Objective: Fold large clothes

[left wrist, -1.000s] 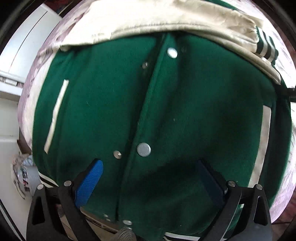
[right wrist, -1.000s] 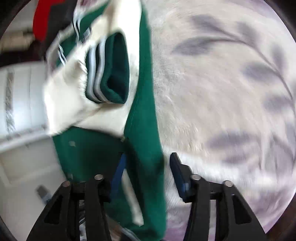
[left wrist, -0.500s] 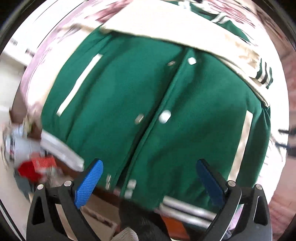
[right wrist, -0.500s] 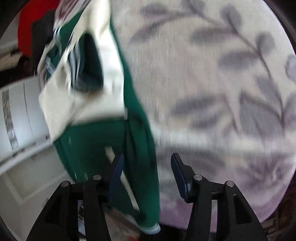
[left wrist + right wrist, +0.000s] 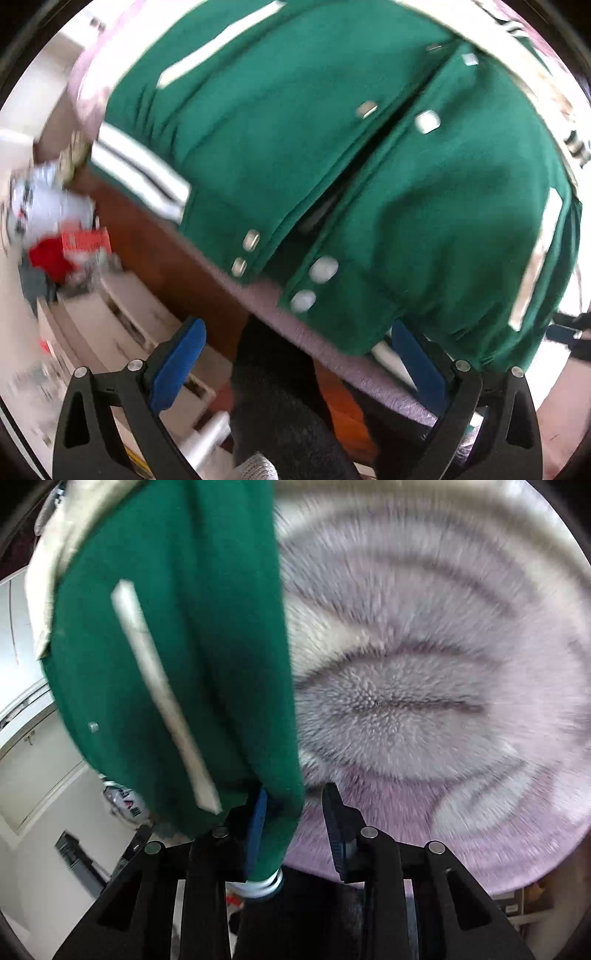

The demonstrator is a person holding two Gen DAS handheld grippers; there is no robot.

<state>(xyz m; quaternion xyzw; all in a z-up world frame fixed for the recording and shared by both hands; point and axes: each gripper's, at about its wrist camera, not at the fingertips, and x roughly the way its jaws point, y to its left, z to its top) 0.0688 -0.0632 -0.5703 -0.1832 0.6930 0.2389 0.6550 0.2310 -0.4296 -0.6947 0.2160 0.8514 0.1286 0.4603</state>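
Lying front-up on the blanket, the jacket awaits its hem fold. Left gripper hangs released beyond the hem; right gripper, jaws just closing, straddles the side edge without pinching it.

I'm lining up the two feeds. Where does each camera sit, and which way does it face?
Left wrist: on the left tongs, facing down at the jacket hanging over the blanket's edge; wide blue pads and a dark sock show.
Right wrist: on the right tongs, slanting down at the blanket; the jacket's edge hangs between its closing pads.
Shared: jacket, blanket.
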